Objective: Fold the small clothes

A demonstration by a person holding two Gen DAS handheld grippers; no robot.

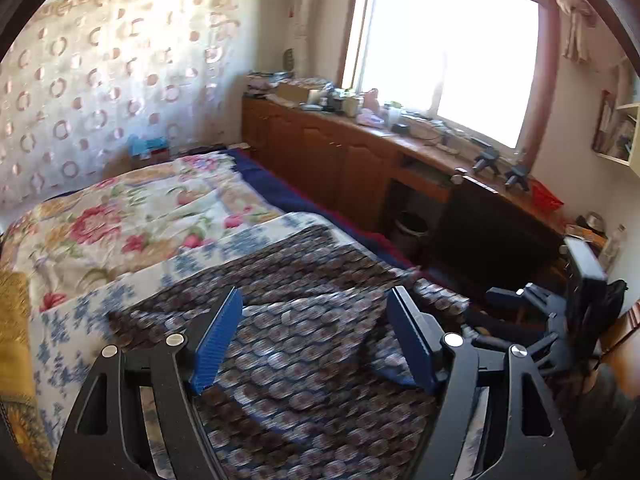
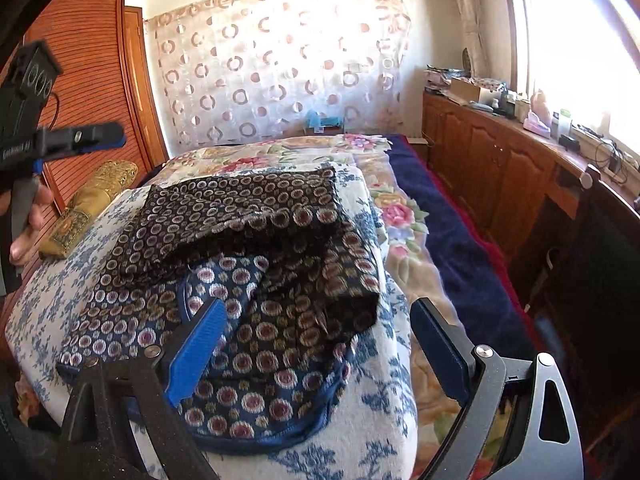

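Right wrist view: the patterned garment (image 2: 248,248) lies partly folded on the blue-flowered blanket (image 2: 360,432) on the bed. The right tool (image 2: 316,344) hangs spread wide over the garment's near edge, gripping nothing. The left tool (image 1: 316,340) is released above the garment, empty.

The garment (image 2: 248,264) lies partly folded on a blanket (image 2: 360,432) on the bed (image 2: 452,256). Beyond the garment, a curtain (image 2: 280,68) hangs. A pillow (image 2: 92,204) lies left of the garment; right of it a cabinet (image 2: 500,160) stands beside the bed.
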